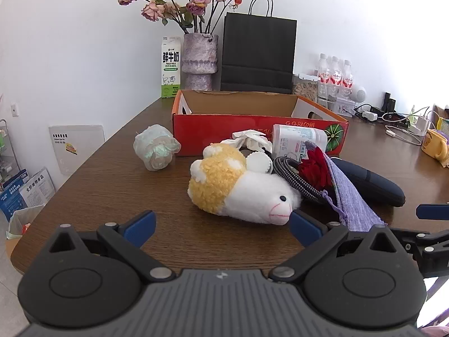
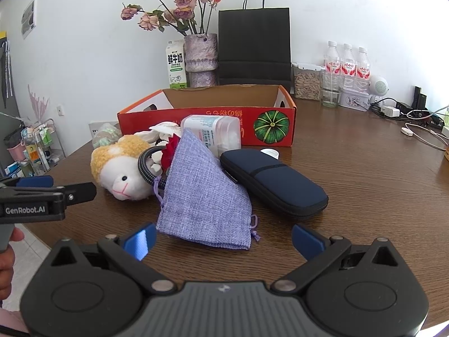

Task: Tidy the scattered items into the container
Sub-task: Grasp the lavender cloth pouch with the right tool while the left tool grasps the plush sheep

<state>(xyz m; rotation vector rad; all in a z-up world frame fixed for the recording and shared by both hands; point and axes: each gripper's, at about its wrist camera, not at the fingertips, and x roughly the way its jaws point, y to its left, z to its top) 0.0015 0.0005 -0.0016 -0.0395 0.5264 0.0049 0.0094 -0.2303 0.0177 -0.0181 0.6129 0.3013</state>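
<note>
Both tongs, left [image 1: 221, 226] and right [image 2: 223, 241], stand released and empty above the worktop [image 2: 350, 174]. Behind the clutter sits the box [image 2: 207, 118] (orange card, top open); nothing shows inside it. In front of it lie a plush [image 1: 238, 188], pouch [image 2: 204, 196], case [image 2: 275, 182], bottle [image 2: 213, 133] and wad [image 1: 155, 150].

Red box [image 2: 179, 123], lilac woven pouch [image 2: 204, 196]

Fuzzy plush sheep [image 1: 241, 188]; coarse-woven cloth pouch [image 2: 204, 196].
</note>
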